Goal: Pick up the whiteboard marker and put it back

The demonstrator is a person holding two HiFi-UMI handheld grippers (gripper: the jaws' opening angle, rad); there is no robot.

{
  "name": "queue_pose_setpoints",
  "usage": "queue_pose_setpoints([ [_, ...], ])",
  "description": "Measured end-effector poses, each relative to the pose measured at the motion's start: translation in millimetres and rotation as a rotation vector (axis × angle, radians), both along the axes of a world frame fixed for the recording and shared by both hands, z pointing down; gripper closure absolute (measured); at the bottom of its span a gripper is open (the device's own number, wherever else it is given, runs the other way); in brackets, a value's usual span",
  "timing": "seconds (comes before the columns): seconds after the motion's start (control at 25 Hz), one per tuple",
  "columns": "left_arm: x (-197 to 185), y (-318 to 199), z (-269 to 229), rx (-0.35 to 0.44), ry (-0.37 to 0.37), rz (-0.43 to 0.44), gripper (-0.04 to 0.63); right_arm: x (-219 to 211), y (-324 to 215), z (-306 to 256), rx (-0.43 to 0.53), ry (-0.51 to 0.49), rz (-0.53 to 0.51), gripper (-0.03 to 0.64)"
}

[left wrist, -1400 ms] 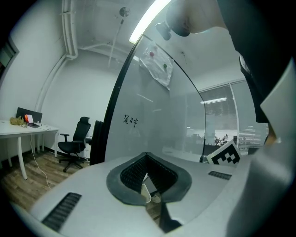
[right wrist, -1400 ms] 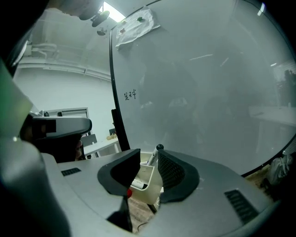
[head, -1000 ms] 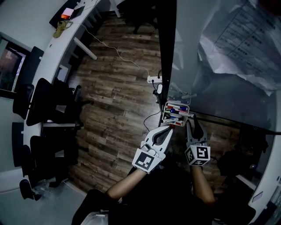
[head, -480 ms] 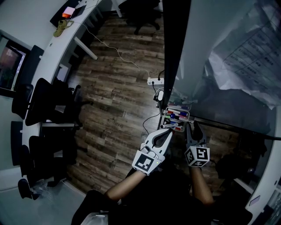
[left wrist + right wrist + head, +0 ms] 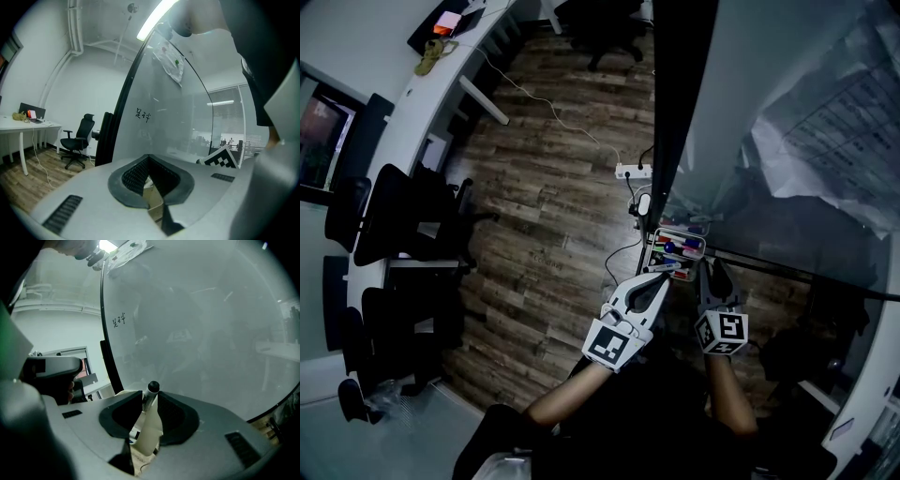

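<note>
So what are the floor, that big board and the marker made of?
Floor: wood or wood-look laminate, matt; brown grain and staggered plank seams show. Board: smooth and glossy, perhaps glass or coated steel; it mirrors the room and bears handwriting. Marker: probably plastic, a smooth pale barrel with a black cap.
</note>
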State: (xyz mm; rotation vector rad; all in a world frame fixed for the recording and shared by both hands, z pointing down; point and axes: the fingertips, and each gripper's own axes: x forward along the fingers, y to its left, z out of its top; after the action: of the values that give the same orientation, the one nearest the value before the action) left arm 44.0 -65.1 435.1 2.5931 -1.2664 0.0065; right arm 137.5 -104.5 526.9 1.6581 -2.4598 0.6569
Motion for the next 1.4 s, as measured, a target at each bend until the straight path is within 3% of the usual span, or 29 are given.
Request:
queue_pose_setpoints([
  [1.4,-21,9,-13,0.035,0.027,0.004,0.588,-13,12,-33,0.091,0.036,0.017,0.538],
])
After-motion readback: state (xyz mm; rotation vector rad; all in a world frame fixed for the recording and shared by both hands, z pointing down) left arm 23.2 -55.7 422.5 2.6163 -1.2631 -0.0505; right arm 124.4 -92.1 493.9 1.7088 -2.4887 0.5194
